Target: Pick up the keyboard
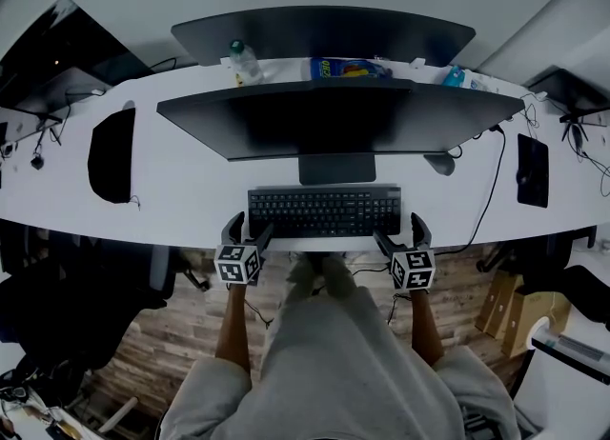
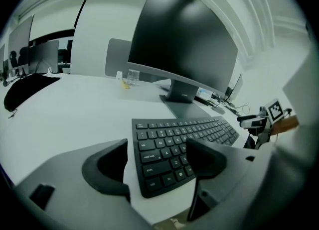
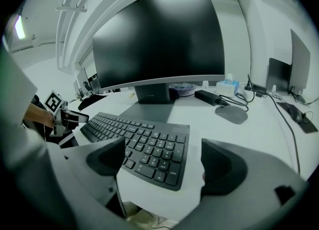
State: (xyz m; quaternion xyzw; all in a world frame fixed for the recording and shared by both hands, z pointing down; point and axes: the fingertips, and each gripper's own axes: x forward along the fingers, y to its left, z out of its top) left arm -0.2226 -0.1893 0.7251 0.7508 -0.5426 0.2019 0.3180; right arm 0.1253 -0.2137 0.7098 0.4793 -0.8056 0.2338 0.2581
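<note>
A black keyboard (image 1: 324, 210) lies flat on the white desk (image 1: 181, 205), just in front of the monitor's stand. My left gripper (image 1: 248, 231) sits at the desk's front edge by the keyboard's left end, jaws wide apart. In the left gripper view the keyboard's (image 2: 184, 137) near left corner lies between the open jaws of the left gripper (image 2: 158, 155), apart from both pads. My right gripper (image 1: 402, 234) mirrors it at the right end. In the right gripper view the keyboard's (image 3: 142, 142) right corner lies between the spread jaws of the right gripper (image 3: 162, 164), untouched.
A wide dark monitor (image 1: 334, 119) stands right behind the keyboard on a flat base (image 1: 336, 169). A grey mouse (image 1: 439, 163) and a black cable (image 1: 486, 200) lie at the right. A black pad (image 1: 111, 154) lies at the left, a bottle (image 1: 244, 62) at the back.
</note>
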